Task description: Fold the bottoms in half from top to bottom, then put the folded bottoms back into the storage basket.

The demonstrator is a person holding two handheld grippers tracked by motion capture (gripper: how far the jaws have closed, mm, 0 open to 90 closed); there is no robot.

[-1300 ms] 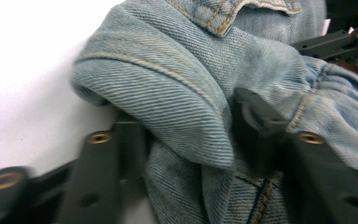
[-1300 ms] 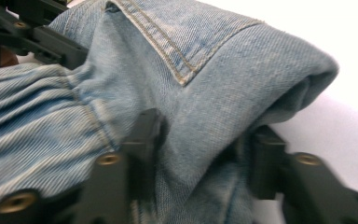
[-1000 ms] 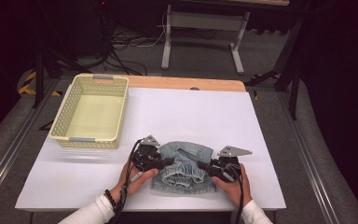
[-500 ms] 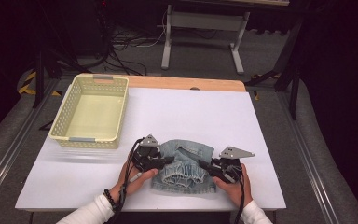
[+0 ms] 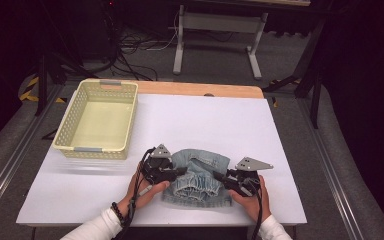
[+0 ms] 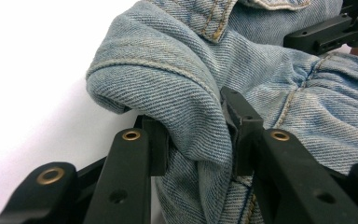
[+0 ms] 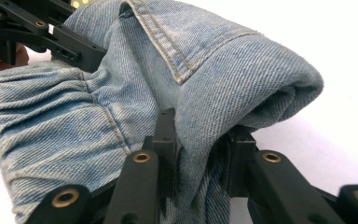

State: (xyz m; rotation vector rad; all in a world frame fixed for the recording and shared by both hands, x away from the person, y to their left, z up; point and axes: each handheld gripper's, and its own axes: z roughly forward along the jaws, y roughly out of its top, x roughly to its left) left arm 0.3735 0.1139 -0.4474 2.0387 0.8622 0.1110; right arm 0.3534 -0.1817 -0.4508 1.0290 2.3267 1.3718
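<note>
A folded light-blue denim garment (image 5: 198,176) with a gathered waistband lies near the front edge of the white table (image 5: 220,120). My left gripper (image 5: 177,171) is at the garment's left side, shut on a thick fold of denim (image 6: 191,116). On the right side my right gripper (image 5: 219,176) is shut on another fold of the denim (image 7: 205,135). In the left gripper view the right gripper's black jaws (image 6: 326,32) reach in at top right. The right gripper view has the left gripper (image 7: 42,35) at its top left.
A pale yellow plastic basket (image 5: 99,119) stands empty at the table's left. A wooden strip (image 5: 200,89) runs along the table's far edge. Beyond it are a metal stand (image 5: 215,30) and cables on the floor.
</note>
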